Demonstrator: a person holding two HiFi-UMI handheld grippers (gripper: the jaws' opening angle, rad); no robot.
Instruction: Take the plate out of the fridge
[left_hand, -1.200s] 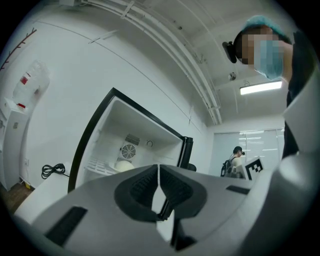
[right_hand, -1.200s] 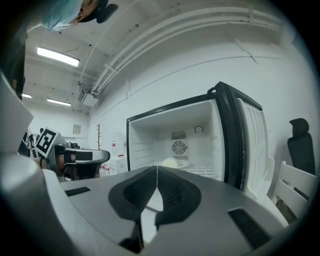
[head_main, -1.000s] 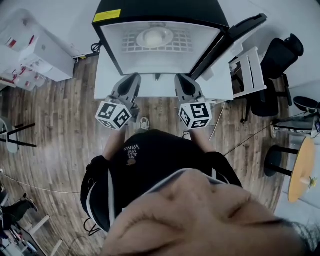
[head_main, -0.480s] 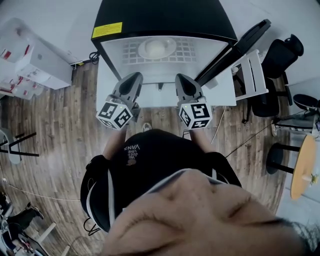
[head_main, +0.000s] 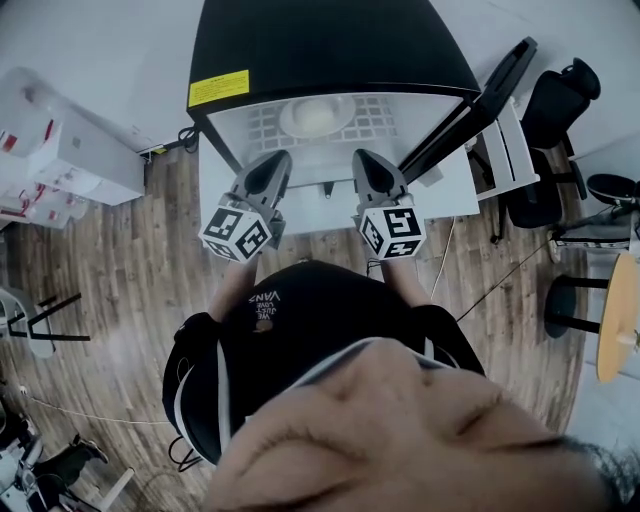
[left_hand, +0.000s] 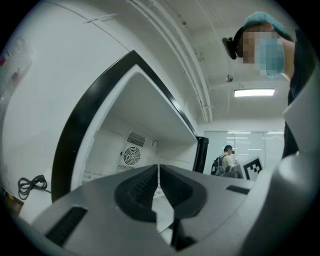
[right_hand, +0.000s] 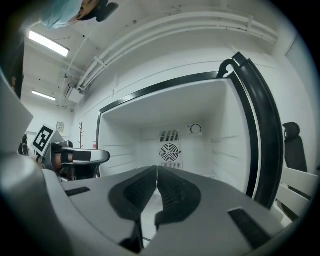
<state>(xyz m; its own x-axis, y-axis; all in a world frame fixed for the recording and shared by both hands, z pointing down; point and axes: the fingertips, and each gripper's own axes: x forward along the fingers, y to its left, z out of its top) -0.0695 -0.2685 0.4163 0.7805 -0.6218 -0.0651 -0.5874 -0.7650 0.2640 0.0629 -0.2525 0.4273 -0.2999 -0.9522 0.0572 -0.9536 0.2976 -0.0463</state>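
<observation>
In front of the open fridge (head_main: 330, 50), the head view shows us holding the left gripper (head_main: 279, 158) and the right gripper (head_main: 360, 157) side by side, with their tips at the cabinet's mouth. The plate (head_main: 318, 114) lies on the wire shelf (head_main: 375, 118) inside, beyond both tips and untouched. The door (head_main: 480, 95) stands swung out to the right. In the left gripper view, our jaws are pressed together with nothing between them, facing the white interior and its round fan (left_hand: 131, 156). In the right gripper view, the jaws likewise meet, empty, aimed at the back wall.
</observation>
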